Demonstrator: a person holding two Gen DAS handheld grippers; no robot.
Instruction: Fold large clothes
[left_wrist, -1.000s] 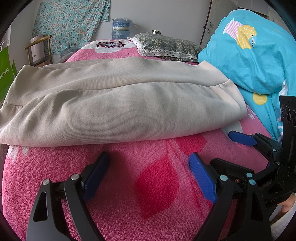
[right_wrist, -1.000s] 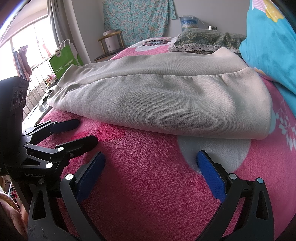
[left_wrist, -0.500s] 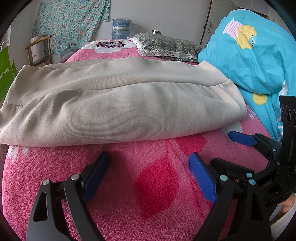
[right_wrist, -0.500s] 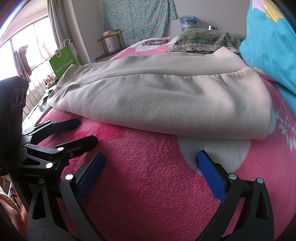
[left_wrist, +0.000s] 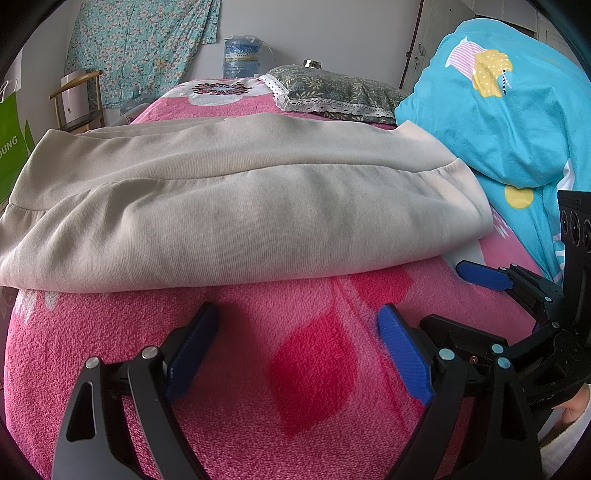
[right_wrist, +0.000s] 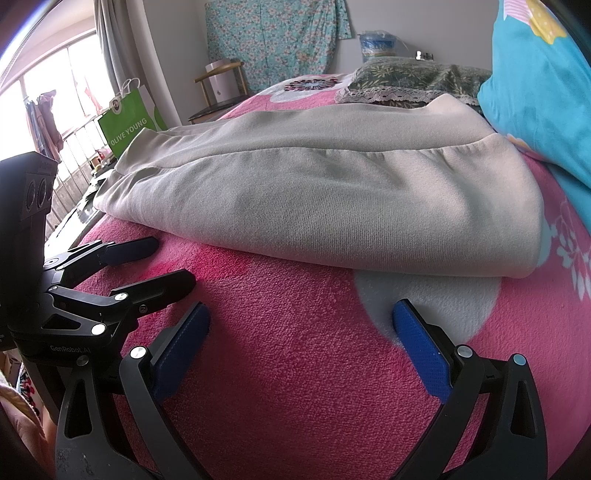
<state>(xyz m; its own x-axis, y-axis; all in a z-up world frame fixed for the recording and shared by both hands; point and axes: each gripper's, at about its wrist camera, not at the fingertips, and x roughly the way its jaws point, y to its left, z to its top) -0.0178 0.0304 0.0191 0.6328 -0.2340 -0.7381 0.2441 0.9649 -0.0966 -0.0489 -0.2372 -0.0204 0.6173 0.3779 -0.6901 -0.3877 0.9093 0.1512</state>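
Observation:
A large beige garment (left_wrist: 236, 206) lies folded in a wide stack on the pink blanket (left_wrist: 295, 406); it also shows in the right wrist view (right_wrist: 332, 199). My left gripper (left_wrist: 295, 332) is open and empty, resting low on the blanket just short of the garment's near fold. My right gripper (right_wrist: 301, 332) is open and empty, also short of the near fold. The right gripper shows at the right of the left wrist view (left_wrist: 480, 295). The left gripper shows at the left of the right wrist view (right_wrist: 159, 262).
A turquoise duvet (left_wrist: 509, 110) is piled right of the garment. A dark floral pillow (left_wrist: 332, 92) lies at the bed's far end. A wooden chair (right_wrist: 221, 85) and a green bag (right_wrist: 127, 125) stand off the bed's left side.

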